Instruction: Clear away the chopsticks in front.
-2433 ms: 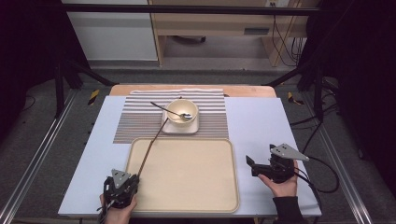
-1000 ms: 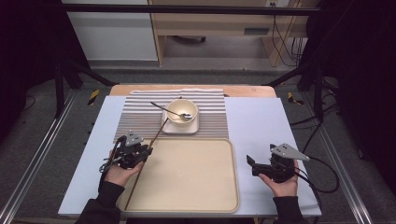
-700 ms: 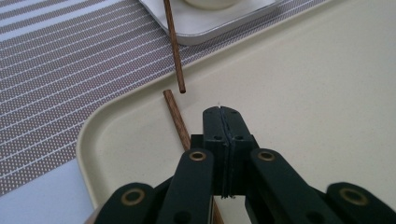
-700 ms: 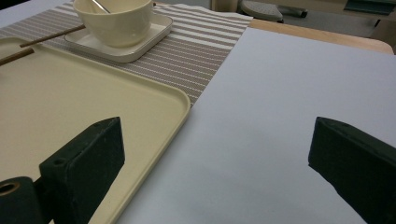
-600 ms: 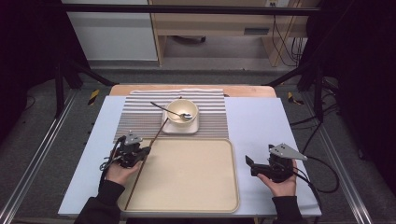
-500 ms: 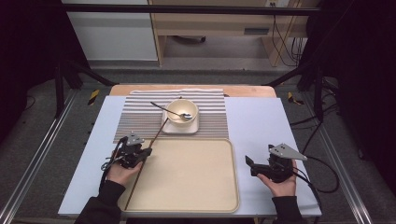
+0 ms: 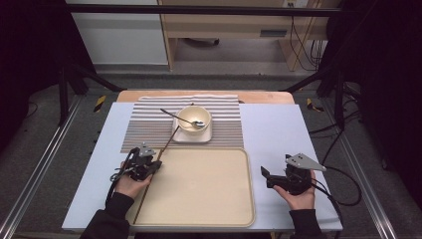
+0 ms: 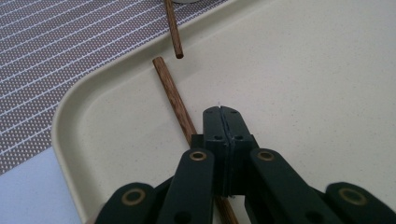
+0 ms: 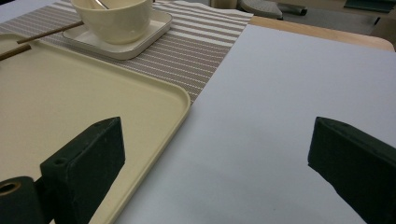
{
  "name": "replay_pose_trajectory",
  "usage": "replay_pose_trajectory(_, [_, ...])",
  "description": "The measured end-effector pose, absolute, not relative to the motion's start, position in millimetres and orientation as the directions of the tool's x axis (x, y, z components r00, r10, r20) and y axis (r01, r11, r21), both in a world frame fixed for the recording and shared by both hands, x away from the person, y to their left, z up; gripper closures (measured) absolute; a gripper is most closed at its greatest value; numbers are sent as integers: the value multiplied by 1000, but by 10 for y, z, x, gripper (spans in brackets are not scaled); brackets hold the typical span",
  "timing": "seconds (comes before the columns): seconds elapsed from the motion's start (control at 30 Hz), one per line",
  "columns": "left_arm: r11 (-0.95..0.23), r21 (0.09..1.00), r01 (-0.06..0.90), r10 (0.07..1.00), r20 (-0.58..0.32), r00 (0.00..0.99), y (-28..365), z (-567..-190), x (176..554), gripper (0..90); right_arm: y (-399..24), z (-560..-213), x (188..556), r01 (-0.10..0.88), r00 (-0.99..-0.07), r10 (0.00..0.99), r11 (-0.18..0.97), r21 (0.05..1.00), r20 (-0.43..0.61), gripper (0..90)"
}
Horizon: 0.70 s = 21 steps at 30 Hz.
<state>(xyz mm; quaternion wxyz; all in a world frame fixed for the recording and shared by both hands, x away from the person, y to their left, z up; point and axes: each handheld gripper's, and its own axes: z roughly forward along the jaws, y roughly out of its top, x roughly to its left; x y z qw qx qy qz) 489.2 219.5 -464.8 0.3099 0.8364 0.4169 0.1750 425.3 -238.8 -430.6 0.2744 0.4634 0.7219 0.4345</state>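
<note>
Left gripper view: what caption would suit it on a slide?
Shut fingers of the left gripper beside a wooden chopstick lying in the corner of a beige tray.

Cream tray [image 7: 199, 219], brown chopstick [image 8: 170, 91], brown-and-white striped mat [image 7: 144, 129], black claw [image 8: 223, 123].

We see a grey carpeted floor [image 7: 59, 164] around the table [image 7: 278, 134], which has a pale blue top over a wooden board. Beyond its far edge stand a white cabinet [image 7: 119, 32] and a wooden bench [image 7: 229, 25]. Black stand legs [image 7: 74, 79] flank the far corners; the sides lie dark.
</note>
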Motion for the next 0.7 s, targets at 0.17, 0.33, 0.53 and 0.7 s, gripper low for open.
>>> replay_pose_trajectory(0.17, [-460,659,595,812,41,583,2227,-4653,4890,896,-2390,-4304,4251,431,-419,908,193,881,6,41])
replay_pose_trajectory(0.33, [-447,660,604,824,41,565,2281,-4653,4880,896,-2390,-4304,4249,431,-419,908,193,881,7,41])
replay_pose_trajectory(0.53, [-453,656,603,826,54,561,2305,-4643,4866,896,-2389,-4302,4245,432,-420,907,191,881,9,41])
replay_pose_trajectory(0.7, [-448,657,606,833,62,549,2325,-4634,4851,895,-2391,-4302,4247,429,-421,907,192,882,7,41])
